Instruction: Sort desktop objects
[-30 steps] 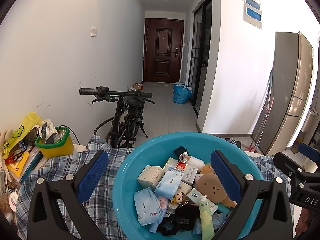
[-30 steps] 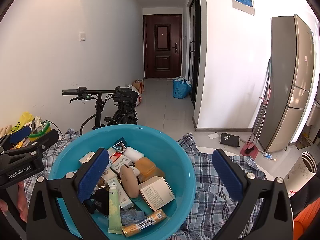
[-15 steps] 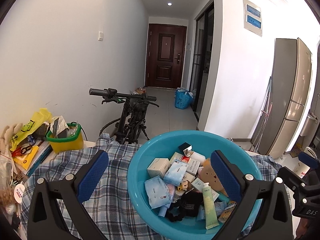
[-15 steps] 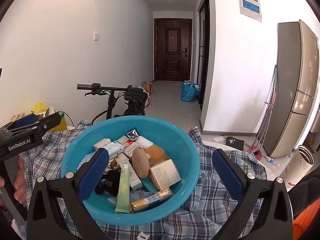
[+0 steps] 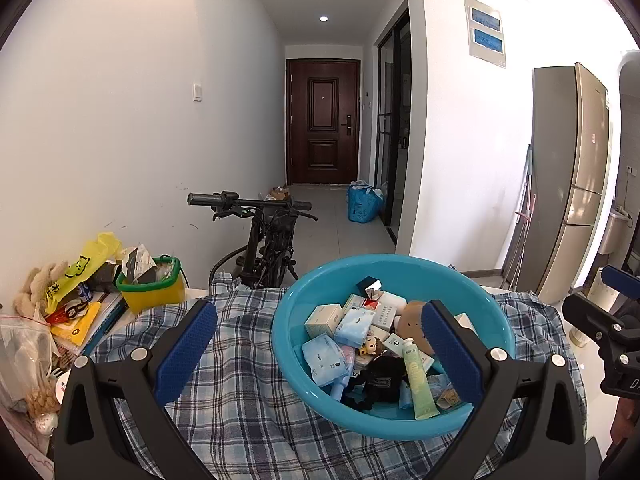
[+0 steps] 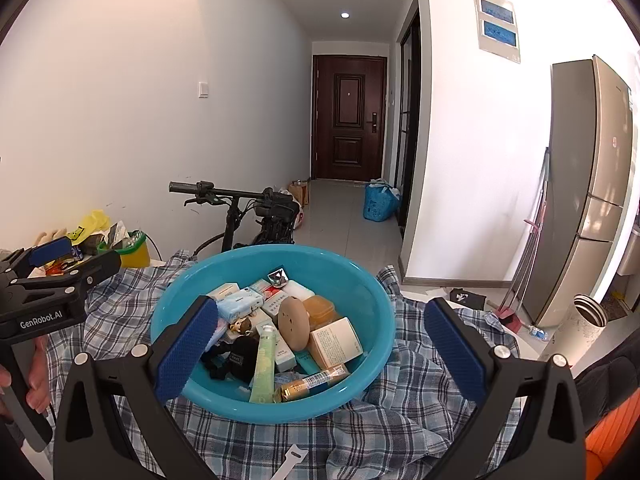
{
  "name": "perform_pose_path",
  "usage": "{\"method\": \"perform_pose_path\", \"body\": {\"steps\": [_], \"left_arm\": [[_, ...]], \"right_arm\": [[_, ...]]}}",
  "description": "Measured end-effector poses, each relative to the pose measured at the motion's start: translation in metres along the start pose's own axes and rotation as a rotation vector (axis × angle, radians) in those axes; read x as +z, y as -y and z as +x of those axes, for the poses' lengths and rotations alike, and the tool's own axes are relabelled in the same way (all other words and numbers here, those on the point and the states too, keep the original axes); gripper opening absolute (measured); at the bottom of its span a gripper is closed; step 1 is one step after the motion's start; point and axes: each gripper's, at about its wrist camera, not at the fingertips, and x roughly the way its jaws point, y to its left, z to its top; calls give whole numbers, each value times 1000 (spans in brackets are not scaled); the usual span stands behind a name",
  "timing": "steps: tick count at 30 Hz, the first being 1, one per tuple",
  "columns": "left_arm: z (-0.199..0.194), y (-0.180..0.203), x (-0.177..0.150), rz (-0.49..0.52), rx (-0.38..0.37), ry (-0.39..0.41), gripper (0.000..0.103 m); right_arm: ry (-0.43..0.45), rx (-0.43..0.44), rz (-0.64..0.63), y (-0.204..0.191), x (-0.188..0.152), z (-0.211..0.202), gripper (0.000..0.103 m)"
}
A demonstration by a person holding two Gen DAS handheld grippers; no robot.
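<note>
Basin sits on cloth, ahead of both claws; bicycle behind it; small bin far left.

Blk grippers, blue-padded fingers.

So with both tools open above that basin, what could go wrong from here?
1. The round blue plastic basin is heaped with small boxes and tubes, so a grab at the pale green tube may drag its neighbours along.
2. The basin sits on a rumpled blue checked cloth; a push could slide or tip it.
3. The right tool and left tool hover close together and might collide.
</note>
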Motion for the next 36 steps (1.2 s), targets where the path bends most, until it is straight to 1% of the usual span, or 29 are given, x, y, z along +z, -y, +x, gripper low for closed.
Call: {"method": "perform_pose_path", "body": {"steps": [3, 6, 9, 14, 19, 21, 27, 30, 32, 33, 34, 35, 36], "left_arm": [[-4, 2, -2, 0, 2, -4, 103], [-8, 0, -12, -13, 9, -22, 103], [-16, -1, -30, -22, 19, -18, 103], [-23, 9, -59, -2, -19, -76, 103], [-26, 21, -84, 28, -24, -111, 103], [-25, 27, -94, 49, -16, -128, 103], [-16, 29, -122, 45, -31, -203, 103], [-13, 25, -130, 39, -29, -224, 103], [-10, 23, -134, 36, -27, -237, 103], [-9, 22, -135, 34, -26, -242, 103], [-9, 22, -137, 34, -26, -246, 103], [-8, 21, -138, 35, -26, -250, 103], [-8, 21, -139, 36, -27, -254, 103]], "right_arm": [[12, -6, -1, -1, 0, -5, 102], [4, -7, -4, -2, -7, -8, 102], [-21, -3, -8, -1, -22, -12, 102], [-62, 22, -10, -3, -49, -19, 102], [-91, 47, -15, -9, -75, -23, 102], [-116, 62, -22, -11, -85, -22, 99], [-181, 92, -23, -16, -114, -19, 90], [-219, 121, -30, -20, -129, -17, 82], [-251, 140, -41, -24, -140, -15, 75], [-266, 149, -47, -27, -145, -13, 74], [-285, 158, -55, -30, -153, -12, 69], [-305, 168, -63, -33, -159, -10, 62], [-325, 184, -68, -36, -166, -8, 53]]}}
